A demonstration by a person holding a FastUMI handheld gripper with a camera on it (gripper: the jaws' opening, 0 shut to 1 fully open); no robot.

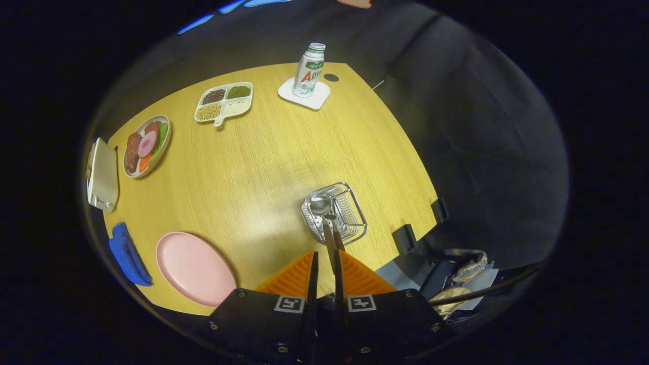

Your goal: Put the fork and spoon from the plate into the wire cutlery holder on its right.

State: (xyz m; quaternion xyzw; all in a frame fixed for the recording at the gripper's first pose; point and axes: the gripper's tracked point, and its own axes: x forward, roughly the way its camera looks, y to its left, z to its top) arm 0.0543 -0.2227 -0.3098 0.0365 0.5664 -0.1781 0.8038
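The counter (284, 167) spreads out wide, and the landmark is the wire holder (334, 212) sitting near its right edge. Left of the holder and nearer the tongs lies the pink plate (195, 267), bare on top, with a blue cloth (128, 256) just past it. Well beyond the holder stands a bottle (309, 71) on a white coaster (304, 94), and off to the far left of it a divided tray (224, 103) and a food dish (147, 145).

Now the action: the tongs (324, 271) are pinched narrow on a slim handle, the fork (330, 235) by the look of it, its far end dipping into the holder. A spoon (320, 204) already rests inside, bowl showing at the holder's far left corner.

The risk, as I read it: the fork hangs tilted over the near rim, so letting go early could tip it out onto the counter. Pushing down hard could catch the wires and shove the light holder towards the edge, or jam against the spoon.
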